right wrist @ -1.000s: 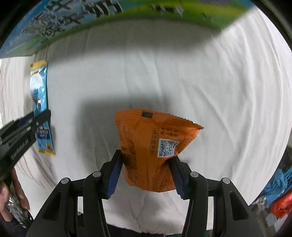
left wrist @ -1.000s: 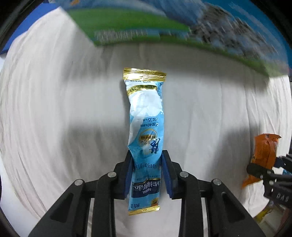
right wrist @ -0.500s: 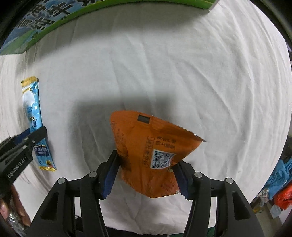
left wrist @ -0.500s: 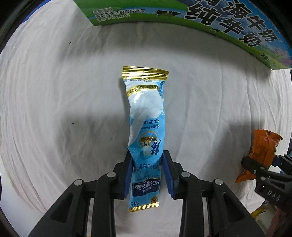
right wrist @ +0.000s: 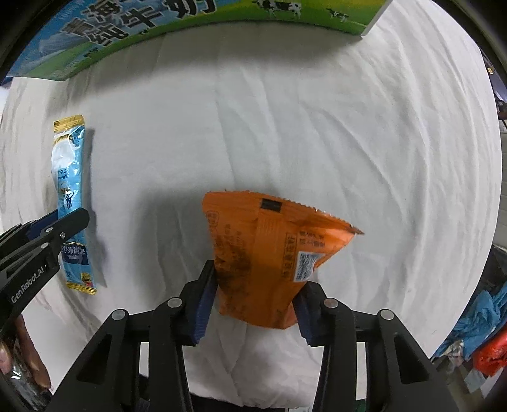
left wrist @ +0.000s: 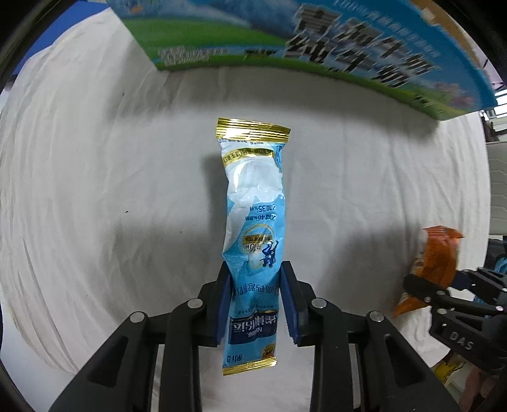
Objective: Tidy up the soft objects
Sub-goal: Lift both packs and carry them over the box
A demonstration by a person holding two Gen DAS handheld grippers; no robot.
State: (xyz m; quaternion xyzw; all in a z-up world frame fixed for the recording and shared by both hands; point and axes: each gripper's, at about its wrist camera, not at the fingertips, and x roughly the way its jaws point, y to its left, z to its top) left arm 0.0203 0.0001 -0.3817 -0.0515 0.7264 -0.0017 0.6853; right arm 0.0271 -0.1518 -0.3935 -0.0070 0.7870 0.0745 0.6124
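My left gripper (left wrist: 255,279) is shut on a long light-blue sachet with gold ends (left wrist: 253,222), held above the white cloth (left wrist: 95,190). The sachet also shows in the right wrist view (right wrist: 68,177), with the left gripper (right wrist: 60,228) clamped on it. My right gripper (right wrist: 255,285) is shut on an orange snack packet (right wrist: 269,253), gripped by its lower part. The orange packet shows at the right of the left wrist view (left wrist: 435,256), with the right gripper (left wrist: 443,291) on it.
A blue-and-green milk carton box (left wrist: 317,41) stands at the far edge of the cloth and also shows in the right wrist view (right wrist: 158,28). Blue and red bags (right wrist: 475,332) lie off the table at the right.
Both grippers have moved forward toward the milk box, which looms larger in the left wrist view. Both grips are unchanged.
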